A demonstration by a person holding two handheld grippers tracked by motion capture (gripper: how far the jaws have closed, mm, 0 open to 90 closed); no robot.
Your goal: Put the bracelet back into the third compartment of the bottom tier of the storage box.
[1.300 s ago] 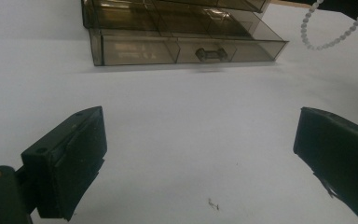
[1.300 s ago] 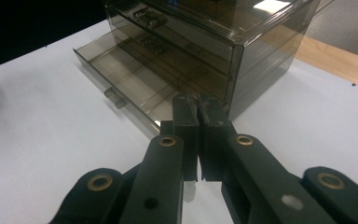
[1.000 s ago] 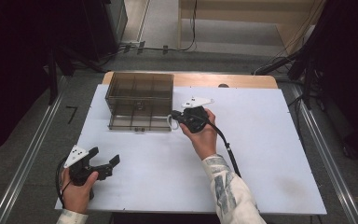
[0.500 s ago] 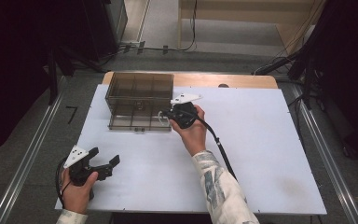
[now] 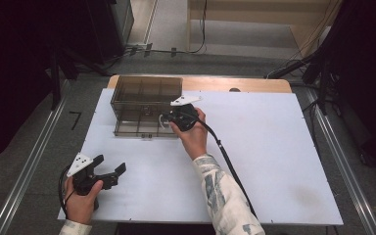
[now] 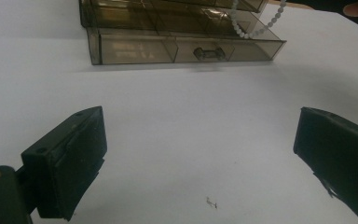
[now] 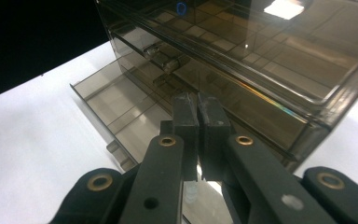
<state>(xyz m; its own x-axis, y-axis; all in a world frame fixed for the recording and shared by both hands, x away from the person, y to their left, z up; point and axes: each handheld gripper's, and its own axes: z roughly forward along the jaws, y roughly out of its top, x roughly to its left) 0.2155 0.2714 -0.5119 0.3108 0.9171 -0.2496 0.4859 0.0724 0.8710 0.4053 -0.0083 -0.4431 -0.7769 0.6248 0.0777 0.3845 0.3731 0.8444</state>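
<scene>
My right claw (image 7: pixel 198 109) has its jaws pressed together, pinching a string of white beads (image 6: pixel 251 29); in the right gripper view a bead or two peeks out just beneath the closed pads, and in the left gripper view the rest of the strand hangs in a loop over the right end of the drawer box (image 5: pixel 146 104). I am holding it just above the box's bottom drawer (image 7: pixel 121 116), which stands pulled out toward me and looks bare in the compartments I can see. So I judge the work about half done: the drawer is open and the beads are lifted and brought over it, but they are not yet laid inside, and the drawer is still to be pushed shut afterwards. My left claw (image 5: pixel 108 172) is well away from the box, near the front edge of the white table (image 5: pixel 274 147), jaws spread wide and holding nothing. The drawer's small handle (image 6: pixel 210 52) faces that claw. As for writing, I find no brand, label or lettering on the smoky plastic box, on the table or on either claw; only reflections of lights on the box's top.
</scene>
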